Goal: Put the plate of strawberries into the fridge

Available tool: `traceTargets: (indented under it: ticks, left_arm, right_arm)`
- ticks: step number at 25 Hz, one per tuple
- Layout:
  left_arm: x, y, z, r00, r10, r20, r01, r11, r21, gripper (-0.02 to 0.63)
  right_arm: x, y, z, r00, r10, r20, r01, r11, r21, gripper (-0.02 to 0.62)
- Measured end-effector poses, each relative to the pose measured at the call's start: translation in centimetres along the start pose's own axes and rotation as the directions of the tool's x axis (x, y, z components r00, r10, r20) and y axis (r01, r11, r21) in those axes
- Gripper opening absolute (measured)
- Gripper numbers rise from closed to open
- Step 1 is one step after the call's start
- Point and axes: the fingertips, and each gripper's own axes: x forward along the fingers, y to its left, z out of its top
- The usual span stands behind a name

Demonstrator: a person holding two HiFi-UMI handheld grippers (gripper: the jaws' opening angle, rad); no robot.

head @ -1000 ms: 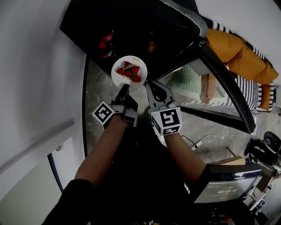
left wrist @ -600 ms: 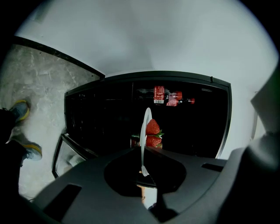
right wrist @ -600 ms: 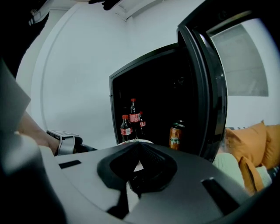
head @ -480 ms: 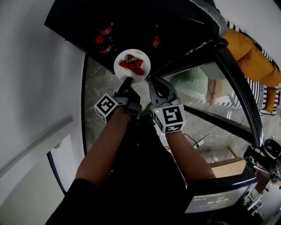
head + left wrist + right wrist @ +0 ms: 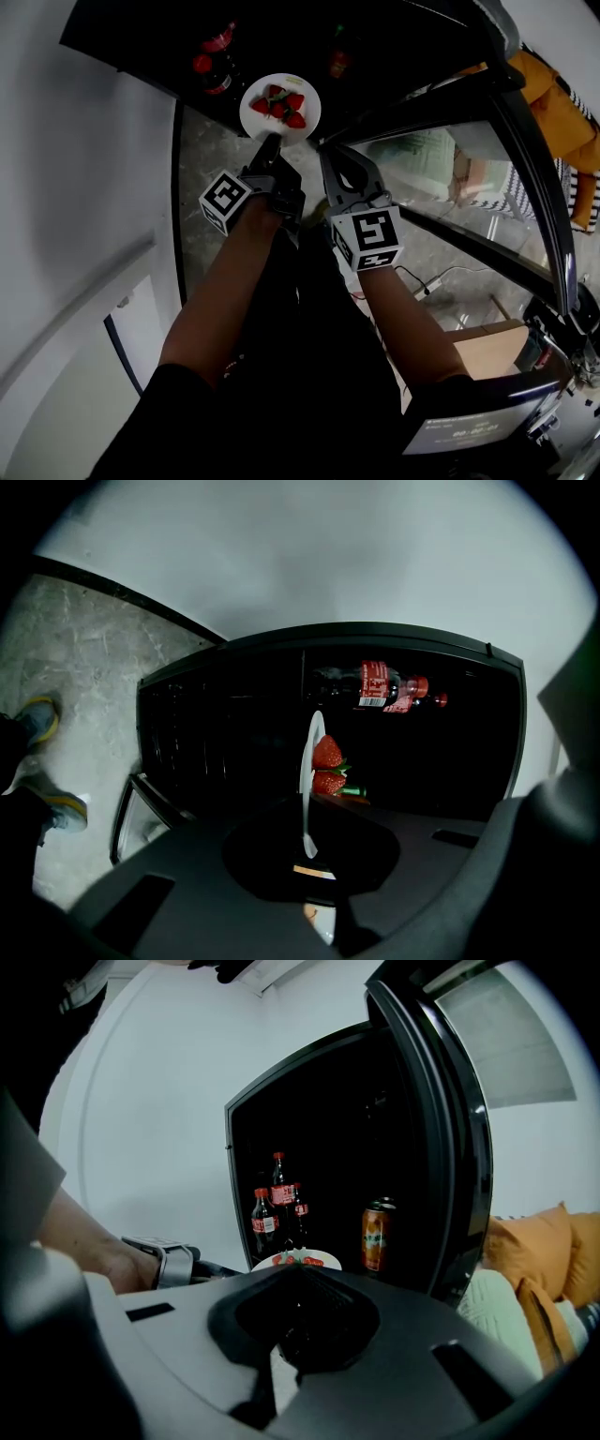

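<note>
Head view: where's the plate (image 5: 255, 122)?

>> Upper centre of frame, at the mouth of the open black fridge (image 5: 141, 47); strawberries (image 5: 279, 103) heaped on it; cola bottles (image 5: 211, 70) just left of it, inside.

Left gripper (image 5: 273, 142)?

>> Pinching the plate's near rim; left gripper view has the plate edge-on, clamped between the jaws; can't tell whether it rests on a shelf.

Right gripper (image 5: 330, 157)?

>> Jaws pressed together on nothing; sits just right of the left one, below the plate; its view shows an orange can (image 5: 376, 1237) right of the bottles, door (image 5: 450, 1129) swung open at right of frame.
</note>
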Motion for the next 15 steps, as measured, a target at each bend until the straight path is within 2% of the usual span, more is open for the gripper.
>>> traceTargets:
  ticks: [6,15]
  left_arm:
    - [1.0,0.9,0.1,0.999,0.040,-0.009,-0.040,0.999,0.004,0.014]
    - [2.9,0.7,1.0,0.999,0.043,0.015,-0.043,0.999,0.008,0.014]
  right_arm:
    - [0.8,-0.7,-0.2,1.000,-0.017,-0.003,0.017,1.000,0.011,0.003]
    - [2.3,-1.4,-0.9,1.000,-0.012,-0.008,0.013,0.999,0.035,0.003]
